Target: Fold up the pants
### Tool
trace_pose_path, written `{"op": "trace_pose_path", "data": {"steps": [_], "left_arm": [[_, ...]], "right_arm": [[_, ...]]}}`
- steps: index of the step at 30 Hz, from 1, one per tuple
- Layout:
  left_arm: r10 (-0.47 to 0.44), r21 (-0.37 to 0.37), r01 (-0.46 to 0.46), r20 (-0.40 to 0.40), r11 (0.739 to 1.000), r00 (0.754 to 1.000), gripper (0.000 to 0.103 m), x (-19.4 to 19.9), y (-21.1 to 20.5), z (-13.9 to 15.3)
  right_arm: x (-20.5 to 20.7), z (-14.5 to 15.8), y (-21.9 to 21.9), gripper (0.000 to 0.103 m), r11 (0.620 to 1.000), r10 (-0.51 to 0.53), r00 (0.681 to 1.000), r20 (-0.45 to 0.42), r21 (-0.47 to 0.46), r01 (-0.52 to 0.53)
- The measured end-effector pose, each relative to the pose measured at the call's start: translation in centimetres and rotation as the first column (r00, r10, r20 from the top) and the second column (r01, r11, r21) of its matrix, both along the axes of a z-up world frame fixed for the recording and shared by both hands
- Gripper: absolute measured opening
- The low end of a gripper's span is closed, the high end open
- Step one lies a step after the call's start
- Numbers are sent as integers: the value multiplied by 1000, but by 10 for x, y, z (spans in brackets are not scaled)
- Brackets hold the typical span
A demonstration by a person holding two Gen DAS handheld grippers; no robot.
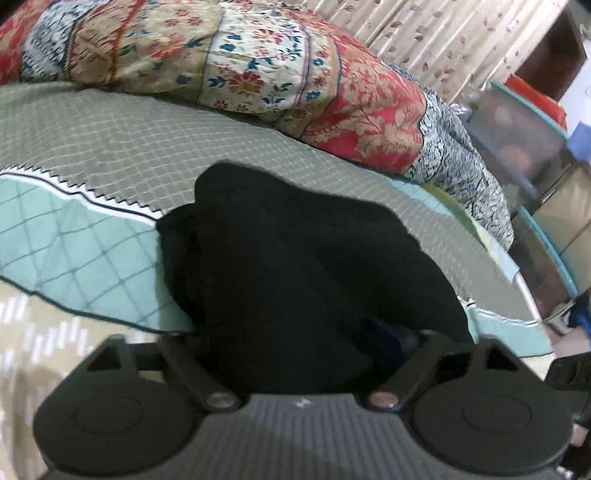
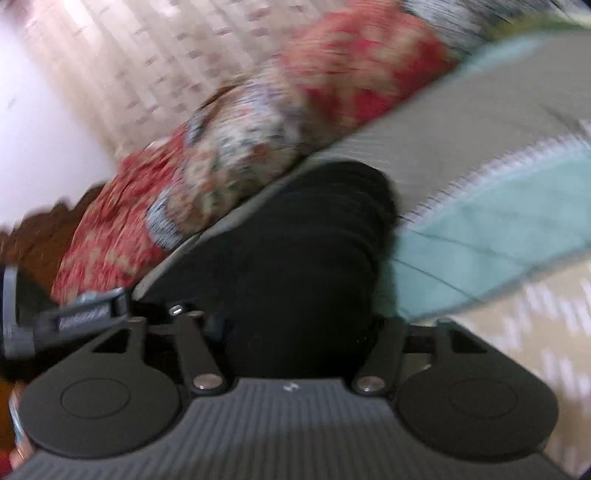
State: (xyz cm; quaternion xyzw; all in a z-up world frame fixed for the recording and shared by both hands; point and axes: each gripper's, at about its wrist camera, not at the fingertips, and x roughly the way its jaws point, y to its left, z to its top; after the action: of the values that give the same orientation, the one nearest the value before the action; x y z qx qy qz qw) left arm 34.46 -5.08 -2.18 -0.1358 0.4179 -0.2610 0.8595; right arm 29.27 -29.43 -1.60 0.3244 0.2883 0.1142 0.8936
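Both hand-held grippers (image 1: 295, 343) (image 2: 295, 328) low over pants (image 1: 295, 258)

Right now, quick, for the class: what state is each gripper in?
Left gripper: jaws wide, pants between; grip cannot be told.
Right gripper: jaws wide, pants between; grip cannot be told.

A home bedroom: bed (image 1: 110, 140) with checked cover, patchwork floral quilt (image 1: 258, 74), leaf-print curtain (image 1: 424, 33), stacked storage boxes (image 1: 524, 140).

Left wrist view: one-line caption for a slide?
Black pants bunched on a patterned bedspread, floral quilt behind, seen over the left gripper.
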Motion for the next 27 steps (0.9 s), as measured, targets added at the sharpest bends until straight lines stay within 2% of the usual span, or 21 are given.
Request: {"op": "trace_pose_path", "data": {"steps": [2,5,7,12,16,18,22,27], "left_arm": [[8,18,-8,1,1000,1000,93,-4,-3,3],[28,29,-27,-31,999,999,94,-13,4,15],[67,44,-66,-11,997,998,100,-29,13,28],[143,109,-145,25,983,989,103,-90,31,56],[182,239,-188,48,953,982,103,-146,31,66],[186,295,-196,62,935,981,103,-173,30,69],[191,382,-212,92,899,977,103,-220,28,76],[190,418,-212,93,883,977,103,-264,28,82]], "right_arm": [[-8,4,-2,76,1000,-27,1000,-14,-2,27],[-26,21,5,88,994,-65,998,-7,-84,64],[-41,34,9,89,989,-88,996,8,-117,89],[-102,54,15,103,972,-160,987,16,-174,160],[-139,61,28,103,958,-180,984,1,-228,175],[-144,66,41,103,944,-206,978,-29,-270,191],[-181,73,58,103,932,-221,974,-41,-303,199],[-218,77,75,103,912,-246,966,-77,-356,203]]}}
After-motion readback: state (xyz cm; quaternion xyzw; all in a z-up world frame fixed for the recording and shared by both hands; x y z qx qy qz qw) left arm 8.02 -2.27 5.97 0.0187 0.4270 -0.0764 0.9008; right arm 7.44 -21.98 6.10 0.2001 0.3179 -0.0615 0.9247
